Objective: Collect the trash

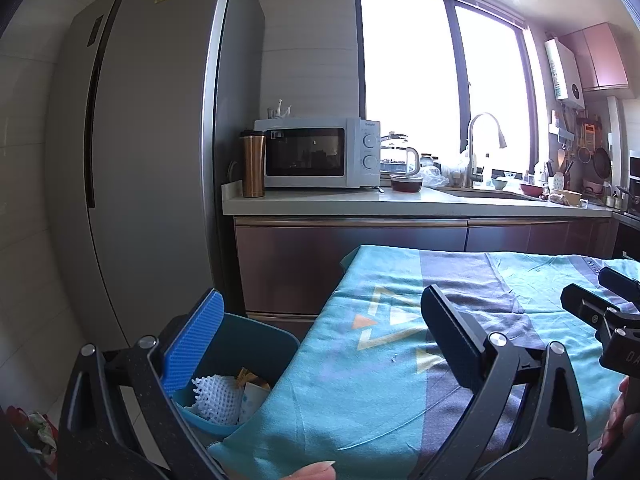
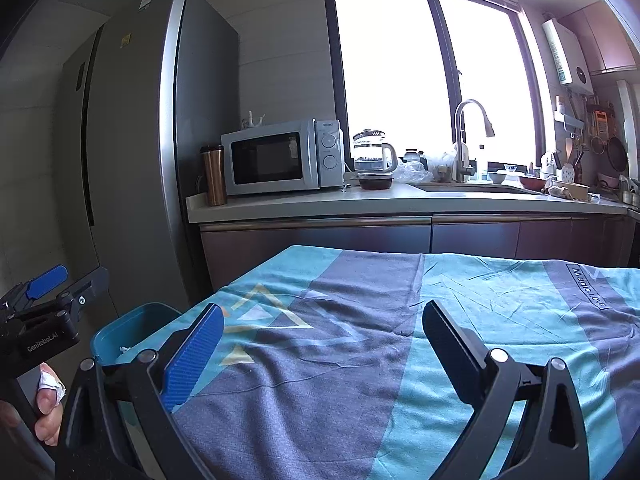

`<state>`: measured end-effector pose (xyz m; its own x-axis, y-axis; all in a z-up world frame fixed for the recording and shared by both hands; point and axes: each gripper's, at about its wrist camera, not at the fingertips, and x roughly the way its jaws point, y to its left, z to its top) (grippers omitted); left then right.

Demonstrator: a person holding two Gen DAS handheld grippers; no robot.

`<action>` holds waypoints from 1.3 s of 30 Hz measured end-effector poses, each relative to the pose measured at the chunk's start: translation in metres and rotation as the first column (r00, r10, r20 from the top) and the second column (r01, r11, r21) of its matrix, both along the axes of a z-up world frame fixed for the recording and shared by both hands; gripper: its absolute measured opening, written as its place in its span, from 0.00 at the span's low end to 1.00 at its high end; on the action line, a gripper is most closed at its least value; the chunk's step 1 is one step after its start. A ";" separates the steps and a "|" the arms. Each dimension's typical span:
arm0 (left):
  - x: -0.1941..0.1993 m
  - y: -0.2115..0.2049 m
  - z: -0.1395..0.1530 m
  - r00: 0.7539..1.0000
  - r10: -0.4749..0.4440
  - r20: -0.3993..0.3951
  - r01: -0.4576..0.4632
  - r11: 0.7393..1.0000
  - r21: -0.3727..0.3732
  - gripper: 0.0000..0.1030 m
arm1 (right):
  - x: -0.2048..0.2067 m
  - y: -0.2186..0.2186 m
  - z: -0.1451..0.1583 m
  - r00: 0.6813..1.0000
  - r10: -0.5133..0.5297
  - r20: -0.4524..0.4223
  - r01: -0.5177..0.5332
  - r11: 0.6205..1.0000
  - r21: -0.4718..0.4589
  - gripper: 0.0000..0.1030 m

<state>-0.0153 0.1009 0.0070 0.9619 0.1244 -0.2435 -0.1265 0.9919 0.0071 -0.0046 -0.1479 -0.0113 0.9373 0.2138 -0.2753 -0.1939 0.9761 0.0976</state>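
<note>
Right now I hold both grippers above the desk [image 2: 460, 280], which is covered by a teal and grey cloth [image 1: 360, 380]. My left gripper [image 1: 320, 344] has its fingers spread wide with nothing between them; its blue-padded finger [image 1: 194, 344] hangs over the bin [image 1: 256, 340], while the other finger is over the cloth. The bin stands on the floor just beside the desk's edge, at about eight o'clock in the left view. Inside it I see the trash: a white foam net [image 1: 216, 396] and some paper wrappers [image 1: 252, 390] touching it at its three o'clock side.

My right gripper [image 2: 320, 348] is also wide open and empty, both fingers over the bare cloth. In the right view the bin's rim shows at nine o'clock, half hidden behind the desk's corner, and the left gripper sits at the far nine o'clock edge.

Beyond the desk, at twelve o'clock, runs a kitchen counter [image 2: 400, 204] with a microwave [image 2: 280, 156], a copper tumbler [image 2: 214, 176], a glass kettle [image 2: 372, 152] and a tap [image 2: 466, 140]. A tall fridge [image 2: 132, 140] stands at ten o'clock.
</note>
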 end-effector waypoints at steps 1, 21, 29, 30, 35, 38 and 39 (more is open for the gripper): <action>0.000 0.000 0.000 1.000 0.000 0.001 0.000 1.000 0.001 0.94 | 0.000 -0.001 0.001 1.000 0.000 -0.001 0.000 1.000 0.001 0.94; 0.004 -0.006 -0.002 1.000 -0.001 -0.004 0.001 1.000 0.007 0.94 | 0.000 -0.008 0.003 1.000 -0.010 0.003 0.010 1.000 0.009 0.94; 0.006 -0.006 -0.001 1.000 -0.001 -0.005 0.001 1.000 0.005 0.94 | 0.000 -0.008 0.004 1.000 -0.013 0.006 0.013 1.000 0.008 0.94; 0.006 -0.006 -0.002 1.000 -0.002 -0.005 0.002 1.000 0.005 0.94 | -0.001 -0.008 0.004 1.000 -0.012 0.007 0.012 1.000 0.009 0.94; 0.006 -0.006 -0.002 1.000 -0.001 -0.005 0.002 1.000 0.006 0.94 | 0.000 -0.009 0.005 1.000 -0.012 0.005 0.012 1.000 0.008 0.94; 0.007 -0.007 -0.002 1.000 -0.001 -0.006 0.001 1.000 0.007 0.94 | 0.000 -0.009 0.005 1.000 -0.012 0.006 0.012 1.000 0.010 0.94; 0.006 -0.007 -0.002 1.000 -0.001 -0.006 0.001 1.000 0.005 0.94 | 0.000 -0.009 0.005 1.000 -0.012 0.007 0.012 1.000 0.010 0.94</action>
